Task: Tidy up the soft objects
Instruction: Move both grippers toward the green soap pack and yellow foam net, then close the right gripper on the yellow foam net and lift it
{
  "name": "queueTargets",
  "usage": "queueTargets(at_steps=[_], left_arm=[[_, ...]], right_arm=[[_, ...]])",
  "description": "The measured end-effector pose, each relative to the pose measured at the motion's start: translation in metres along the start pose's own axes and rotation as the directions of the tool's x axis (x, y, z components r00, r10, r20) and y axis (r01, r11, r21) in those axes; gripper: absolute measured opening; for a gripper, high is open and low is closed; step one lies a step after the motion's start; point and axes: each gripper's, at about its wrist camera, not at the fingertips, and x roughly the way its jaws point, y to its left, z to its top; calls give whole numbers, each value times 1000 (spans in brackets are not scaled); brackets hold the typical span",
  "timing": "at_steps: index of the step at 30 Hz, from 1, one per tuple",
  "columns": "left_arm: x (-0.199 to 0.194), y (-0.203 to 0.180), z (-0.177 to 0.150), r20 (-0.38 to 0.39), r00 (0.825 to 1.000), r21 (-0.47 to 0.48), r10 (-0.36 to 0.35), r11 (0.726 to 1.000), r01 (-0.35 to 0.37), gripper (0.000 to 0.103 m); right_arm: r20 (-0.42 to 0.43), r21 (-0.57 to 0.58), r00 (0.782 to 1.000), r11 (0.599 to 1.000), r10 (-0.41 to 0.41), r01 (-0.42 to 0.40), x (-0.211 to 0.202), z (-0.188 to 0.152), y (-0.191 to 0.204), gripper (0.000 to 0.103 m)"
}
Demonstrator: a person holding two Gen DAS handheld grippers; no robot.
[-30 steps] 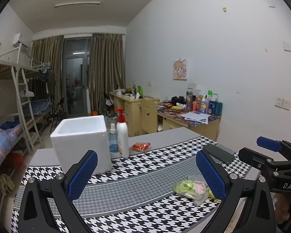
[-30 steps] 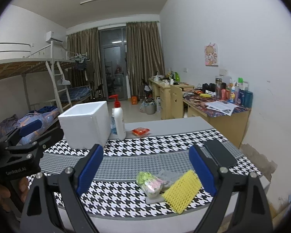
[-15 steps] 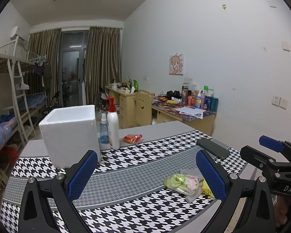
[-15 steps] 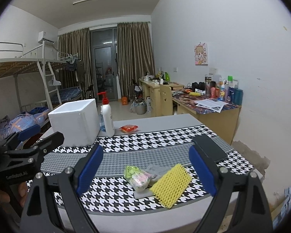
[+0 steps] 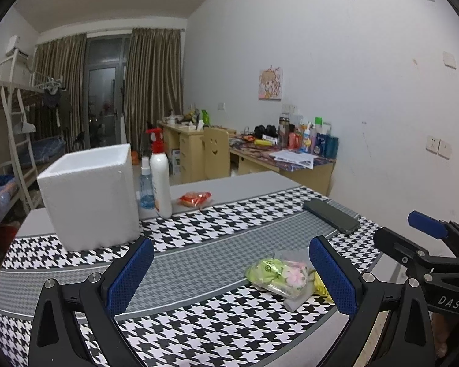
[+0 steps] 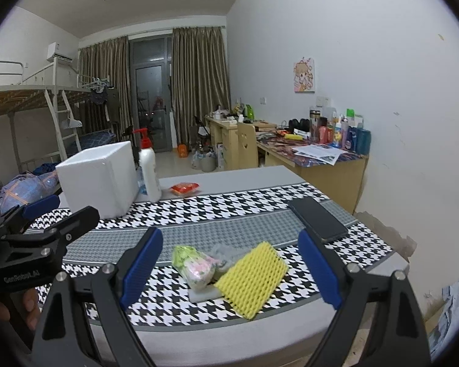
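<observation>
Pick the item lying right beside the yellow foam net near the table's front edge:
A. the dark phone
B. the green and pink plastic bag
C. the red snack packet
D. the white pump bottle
B: the bag lies up against the net, while the packet, bottle and phone all sit well apart from it.

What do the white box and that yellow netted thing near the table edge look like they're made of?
The white box looks like expanded polystyrene foam: matte, bright white, with thick walls visible at its open top. The yellow netted thing looks like soft foam mesh, the kind of sleeve that cushions fruit: an open diamond lattice, dull finish. Neither can be confirmed by sight alone.
</observation>
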Motion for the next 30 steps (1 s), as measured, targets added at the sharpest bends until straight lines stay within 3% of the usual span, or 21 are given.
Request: queueTargets(at_steps=[30], left_arm=[[73, -18, -20, -181, 983, -9, -6, 1000, 4, 102]], right_arm=[[-115, 38, 993, 999, -12, 17, 49, -20, -34, 93]])
